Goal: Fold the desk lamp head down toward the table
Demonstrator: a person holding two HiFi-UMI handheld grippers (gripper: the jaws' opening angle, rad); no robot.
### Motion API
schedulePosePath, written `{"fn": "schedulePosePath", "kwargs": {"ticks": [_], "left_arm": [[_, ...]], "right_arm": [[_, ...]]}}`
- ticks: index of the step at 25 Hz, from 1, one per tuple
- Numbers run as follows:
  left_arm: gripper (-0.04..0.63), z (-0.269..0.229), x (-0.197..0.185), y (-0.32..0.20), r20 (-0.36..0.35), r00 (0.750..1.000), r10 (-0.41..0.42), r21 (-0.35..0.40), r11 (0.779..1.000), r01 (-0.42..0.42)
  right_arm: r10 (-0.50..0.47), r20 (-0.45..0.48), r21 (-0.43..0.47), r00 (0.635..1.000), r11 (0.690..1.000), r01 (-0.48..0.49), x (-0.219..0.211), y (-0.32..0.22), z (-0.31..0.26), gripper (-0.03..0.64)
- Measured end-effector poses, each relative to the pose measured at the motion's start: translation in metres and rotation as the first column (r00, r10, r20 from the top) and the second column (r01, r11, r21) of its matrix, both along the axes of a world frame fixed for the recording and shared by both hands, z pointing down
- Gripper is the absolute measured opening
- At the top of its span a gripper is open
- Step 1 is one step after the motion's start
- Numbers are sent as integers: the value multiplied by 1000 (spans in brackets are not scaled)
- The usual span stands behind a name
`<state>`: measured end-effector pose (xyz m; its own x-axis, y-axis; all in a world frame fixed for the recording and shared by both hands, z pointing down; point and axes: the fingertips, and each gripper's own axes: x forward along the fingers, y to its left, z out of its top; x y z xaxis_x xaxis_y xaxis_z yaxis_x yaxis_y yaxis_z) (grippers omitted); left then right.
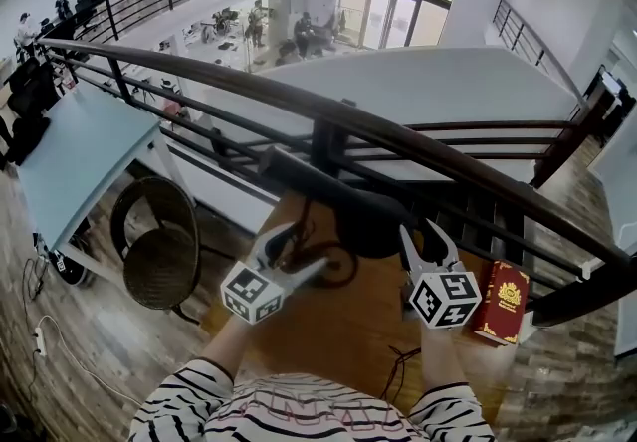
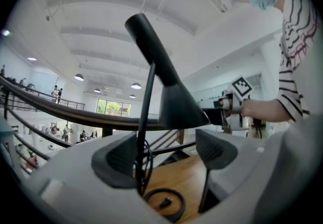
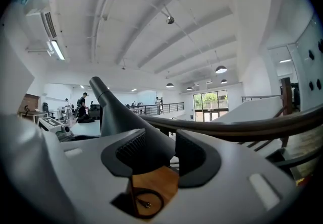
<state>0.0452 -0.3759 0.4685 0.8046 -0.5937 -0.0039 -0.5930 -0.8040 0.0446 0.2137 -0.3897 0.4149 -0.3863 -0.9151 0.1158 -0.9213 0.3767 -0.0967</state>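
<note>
The black desk lamp's cone-shaped head (image 1: 370, 219) hangs over the wooden table (image 1: 338, 335), its narrow end slanting up to the left. My right gripper (image 1: 426, 239) grips the head's right side; in the right gripper view the cone (image 3: 126, 117) fills the gap between the pads of the right gripper (image 3: 161, 155). My left gripper (image 1: 299, 253) stands open at the lamp's thin stem. In the left gripper view that stem (image 2: 146, 112) rises between the wide jaws of the left gripper (image 2: 166, 155), close to the left pad, with the head (image 2: 174, 102) above.
The lamp's cord lies coiled with its plug (image 2: 164, 202) on the table under the grippers. A red book (image 1: 503, 301) sits at the table's right edge. A dark railing (image 1: 468, 166) runs just behind the table. A wicker chair (image 1: 159, 256) stands lower left.
</note>
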Motion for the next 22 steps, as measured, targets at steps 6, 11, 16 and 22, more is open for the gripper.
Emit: {"fn": "schedulePosePath", "kwargs": {"ticks": [6,11,16,22], "left_arm": [[359,1,-3,1,-1,1000,-5,-2,1000,5],[359,2,-6,2,-1,1000,-11,-4,1000,11],[359,2,-5,3,-1,1000,-17,-4,1000,17],[359,2,-6,1,-1,1000,-18,-3,1000,18]], "right_arm": [[-12,33,-40,999,999,14,-14,-1,23,167],[-22,49,-59,999,998,25,-24,-2,32,166],[-40,56,-79,998,996,44,-32,-2,42,166],[-50,65,-94,997,994,56,-44,-4,50,148]]}}
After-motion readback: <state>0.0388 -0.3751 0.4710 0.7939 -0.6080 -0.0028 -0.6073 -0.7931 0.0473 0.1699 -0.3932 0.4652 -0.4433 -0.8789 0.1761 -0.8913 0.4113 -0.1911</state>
